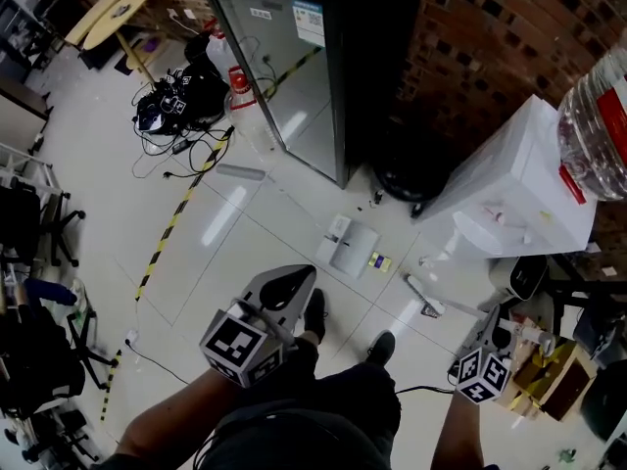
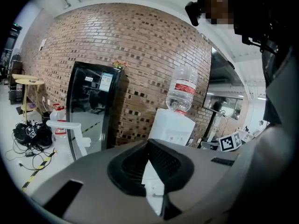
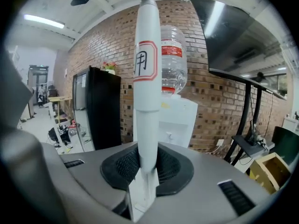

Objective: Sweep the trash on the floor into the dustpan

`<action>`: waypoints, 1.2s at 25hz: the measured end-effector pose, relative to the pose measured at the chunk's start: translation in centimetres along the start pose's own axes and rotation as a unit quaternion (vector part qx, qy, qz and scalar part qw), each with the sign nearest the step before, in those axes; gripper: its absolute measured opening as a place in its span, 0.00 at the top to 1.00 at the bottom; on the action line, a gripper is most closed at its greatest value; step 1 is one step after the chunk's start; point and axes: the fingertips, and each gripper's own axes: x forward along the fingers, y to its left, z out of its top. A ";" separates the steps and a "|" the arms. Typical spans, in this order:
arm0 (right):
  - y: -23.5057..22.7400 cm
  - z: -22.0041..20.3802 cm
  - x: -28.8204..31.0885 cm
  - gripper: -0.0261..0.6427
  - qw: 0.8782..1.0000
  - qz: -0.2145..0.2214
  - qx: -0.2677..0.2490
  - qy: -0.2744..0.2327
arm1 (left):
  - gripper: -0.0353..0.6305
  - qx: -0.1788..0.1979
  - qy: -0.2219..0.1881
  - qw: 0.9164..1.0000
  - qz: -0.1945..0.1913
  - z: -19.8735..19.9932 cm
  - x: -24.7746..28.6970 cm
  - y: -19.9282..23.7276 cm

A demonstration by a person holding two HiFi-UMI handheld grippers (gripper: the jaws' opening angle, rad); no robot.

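Nearest the person, the right gripper (image 3: 140,192) has its jaws clamped on a white handle (image 3: 142,78), which rises upright out of the jaws and carries a red-bordered label. By its shape this is judged to be the broom handle; the brush end cannot be identified in any view. The left gripper (image 2: 153,183) has its jaws together, and nothing shows between them.

Handling of the handle:
- It appears to be a stiff, smooth, light tube.
- A smooth round shaft may twist or slip in the pads, so a firm, square clamp is advisable.
- A hold partway along the shaft should give the best control of the brush end.

Just beyond the person's shoes, the trash (image 1: 379,261) lies on the glossy tiled floor (image 1: 225,213) as a few small coloured scraps. A flat pale object taken to be the dustpan (image 1: 355,249) lies just beside them, on their left.

Handling of trash and dustpan:
- The scraps look light and likely to scatter, so short, gentle strokes are suggested.
- The dustpan looks light and may skate on the tile.
- The free left gripper would best pin it by its handle end.

Farther off stand a black glass-door fridge (image 1: 294,57), a white water dispenser (image 1: 519,184) and the brick wall (image 1: 490,27).
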 end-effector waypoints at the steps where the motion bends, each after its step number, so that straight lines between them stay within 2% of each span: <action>1: -0.9 0.1 0.4 0.84 1.000 -0.004 -0.007 -0.003 | 0.94 0.001 0.001 1.000 -0.001 -0.1 0.2 -0.4; 4: -1.5 -0.4 2.3 0.84 0.999 -0.001 -0.043 -0.004 | 0.94 0.009 0.010 1.000 0.001 -1.2 1.1 -0.4; 8: 2.3 -3.3 5.5 0.84 0.994 0.042 -0.099 0.018 | 0.94 0.021 0.034 0.999 0.001 -3.3 3.2 0.5; 11: 9.1 -4.9 7.7 0.84 0.986 0.105 -0.127 0.024 | 0.94 0.015 0.038 0.999 0.002 -4.9 5.0 2.2; 14: 19.1 -5.8 8.7 0.83 0.968 0.202 -0.147 0.022 | 0.94 0.012 0.038 0.999 0.017 -6.5 6.6 4.6; 17: 26.9 -4.3 9.0 0.83 0.958 0.259 -0.120 0.002 | 0.94 0.000 0.043 0.999 0.031 -7.4 6.9 7.0; 20: 31.4 -2.1 9.1 0.84 0.949 0.299 -0.100 -0.028 | 0.94 -0.014 0.042 0.998 0.047 -8.1 5.3 8.6; 23: 33.8 -1.6 8.4 0.85 0.924 0.359 -0.121 -0.042 | 0.94 -0.025 0.046 0.997 0.058 -9.1 3.4 9.5; 26: 34.2 -2.0 7.4 0.85 0.901 0.407 -0.146 -0.037 | 0.94 -0.039 0.047 0.996 0.071 -10.0 2.0 10.1; 30: 32.4 -0.7 6.8 0.85 0.892 0.433 -0.131 -0.024 | 0.94 -0.052 0.045 0.995 0.075 -10.4 1.4 9.6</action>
